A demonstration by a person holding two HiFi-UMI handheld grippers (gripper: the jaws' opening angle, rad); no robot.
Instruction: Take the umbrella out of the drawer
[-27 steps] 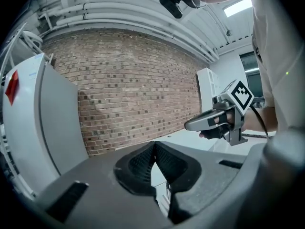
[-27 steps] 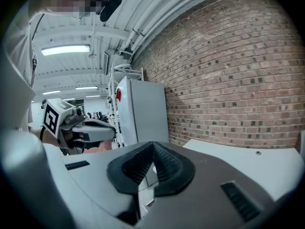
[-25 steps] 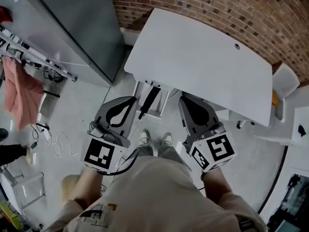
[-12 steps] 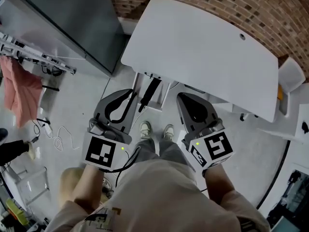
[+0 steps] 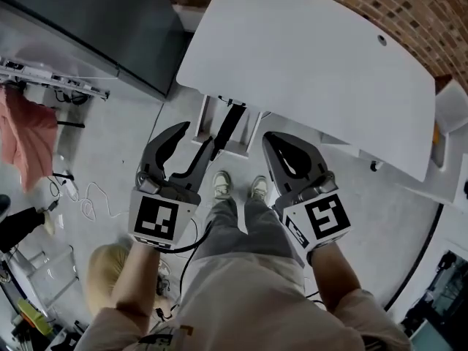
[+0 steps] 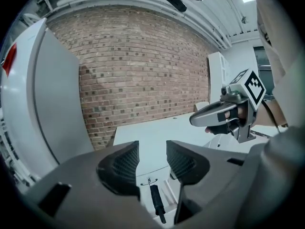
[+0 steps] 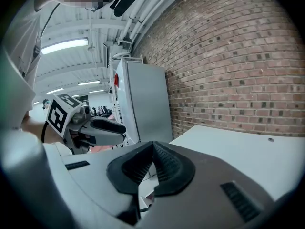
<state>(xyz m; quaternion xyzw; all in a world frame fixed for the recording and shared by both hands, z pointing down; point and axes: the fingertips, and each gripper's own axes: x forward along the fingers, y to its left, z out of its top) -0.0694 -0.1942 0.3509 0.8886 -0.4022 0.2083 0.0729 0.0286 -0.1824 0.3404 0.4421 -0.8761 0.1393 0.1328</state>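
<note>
A white bench [image 5: 314, 57] stands against a brick wall [image 6: 143, 66]. Under its near left edge a drawer [image 5: 206, 119] is pulled out toward the person. The umbrella [image 5: 227, 126], black and folded, lies lengthwise inside the drawer, its handle end toward the near side.

The left hand-held gripper [image 5: 194, 142] hangs just near of the drawer. Its jaws are spreading apart, and nothing sits between the ribbed pads [image 6: 121, 165]. In the left gripper view the umbrella shows through the gap, lower and farther off, untouched.

The right hand-held gripper [image 5: 268, 137] is to the right of the drawer, beside the bench's near edge. Its jaws are pressed together with nothing in them.

The person's shoes [image 5: 219, 186] stand on the grey floor between the two tools. A tall grey cabinet [image 5: 88, 13] is at the far left, and a pink cloth [image 5: 28, 137] hangs further left.
</note>
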